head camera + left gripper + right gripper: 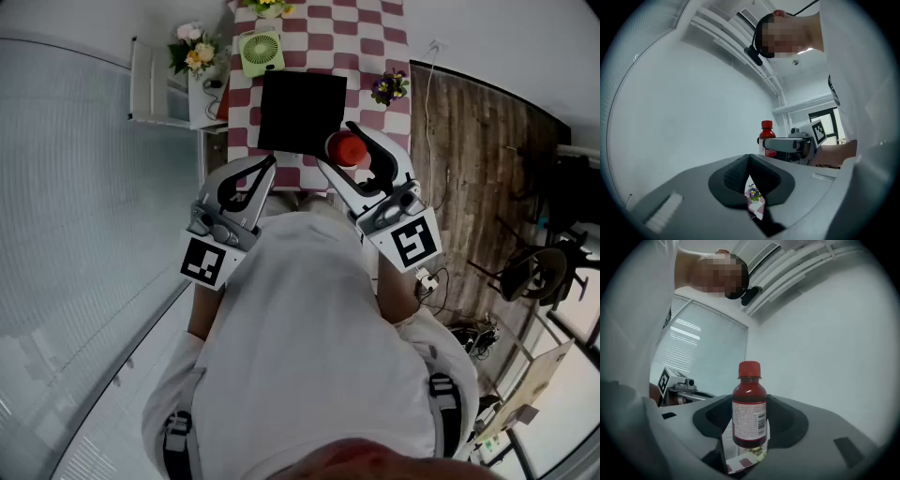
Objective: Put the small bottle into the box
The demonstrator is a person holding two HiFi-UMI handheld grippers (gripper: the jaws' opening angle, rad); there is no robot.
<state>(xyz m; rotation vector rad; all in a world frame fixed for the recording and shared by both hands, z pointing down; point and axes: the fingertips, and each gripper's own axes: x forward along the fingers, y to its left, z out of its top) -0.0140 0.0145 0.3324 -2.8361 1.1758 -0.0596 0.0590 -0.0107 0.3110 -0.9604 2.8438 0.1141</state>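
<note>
The small bottle, dark red with a red cap and a white label, stands upright between the pads of my right gripper, which is shut on it. In the head view the bottle and right gripper hang over the near right corner of the black box. My left gripper is held to the left of the box, its jaws closed with nothing between them. The left gripper view shows its closed jaws and, beyond them, the bottle in the right gripper.
The box lies on a table with a red and white checked cloth. On it are a green fan and purple flowers. A white shelf with a bouquet stands left; a chair stands right.
</note>
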